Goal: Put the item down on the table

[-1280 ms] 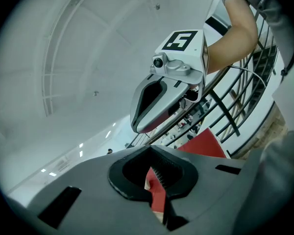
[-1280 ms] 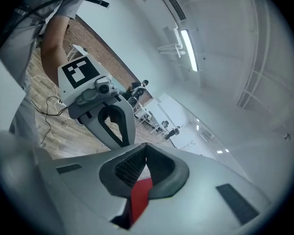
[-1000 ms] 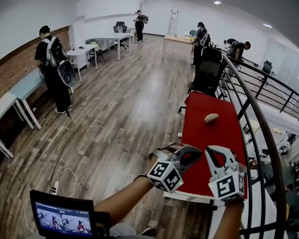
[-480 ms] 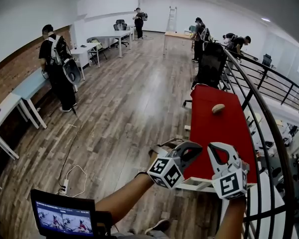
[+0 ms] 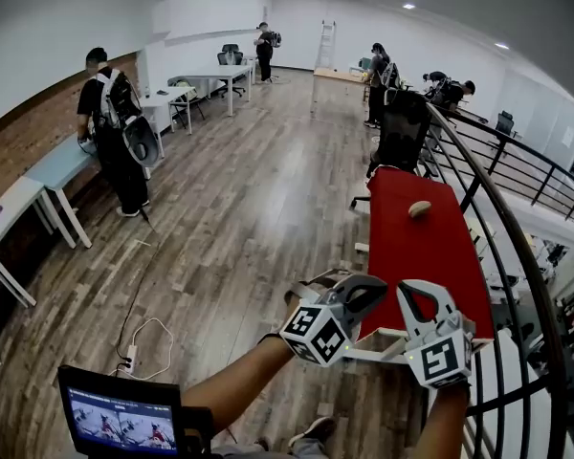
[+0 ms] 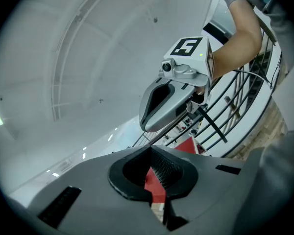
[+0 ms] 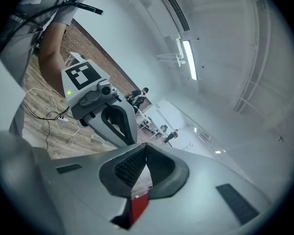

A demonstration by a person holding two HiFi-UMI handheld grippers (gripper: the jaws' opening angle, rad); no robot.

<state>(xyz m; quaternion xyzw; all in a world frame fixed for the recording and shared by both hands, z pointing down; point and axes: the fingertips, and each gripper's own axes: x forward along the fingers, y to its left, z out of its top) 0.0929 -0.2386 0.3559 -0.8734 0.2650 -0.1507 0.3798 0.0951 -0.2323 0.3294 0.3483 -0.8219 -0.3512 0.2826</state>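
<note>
Holds the left gripper (image 5: 371,291) and the right gripper (image 5: 413,293) side by side, close to each other, at the near end of a long red table (image 5: 411,256). Presses the left jaws together with nothing between them, only a sliver of red tabletop visible past the tips. Presses the right jaws together in the same way, likewise empty, with a strip of red visible below the tips.

Finds the item (image 5: 420,208), a small tan oval lump, lying on the red table toward its far end, well apart from both grippers.

Faces a black office chair (image 5: 402,132) at the far end of the table, with a dark curved railing (image 5: 502,228) running along the table's right side. Looks left across a wooden floor (image 5: 239,218) to a person (image 5: 110,146) wearing a backpack, standing near white desks (image 5: 48,170). Shows a white cable (image 5: 139,338) looped on the floor at near left and a small screen (image 5: 122,419) at the near left edge.
</note>
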